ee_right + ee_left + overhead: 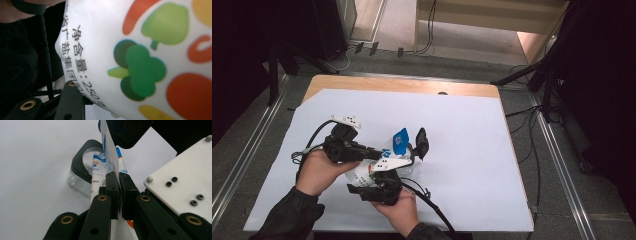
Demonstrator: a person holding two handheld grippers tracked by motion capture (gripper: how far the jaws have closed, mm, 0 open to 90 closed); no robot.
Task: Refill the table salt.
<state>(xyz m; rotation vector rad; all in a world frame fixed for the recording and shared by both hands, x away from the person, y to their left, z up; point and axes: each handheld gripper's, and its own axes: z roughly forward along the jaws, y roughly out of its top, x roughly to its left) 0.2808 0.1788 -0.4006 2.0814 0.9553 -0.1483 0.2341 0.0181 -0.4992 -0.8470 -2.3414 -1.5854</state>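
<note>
Hands at lower centre hold a printed pouch [384, 157] above the desk [472, 150], left claw [119, 192] clamped on its edge, right claw's [379, 187] grip unclear; likely tearing open next.

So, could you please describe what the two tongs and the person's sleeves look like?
Both tongs are black. The left tongs have flat rectangular pads on arms with brass-coloured pivot rings. Each carries a pale speckled three-cornered plate with small dark screws. A black cable trails from the right tongs. The sleeves are dark grey.
</note>
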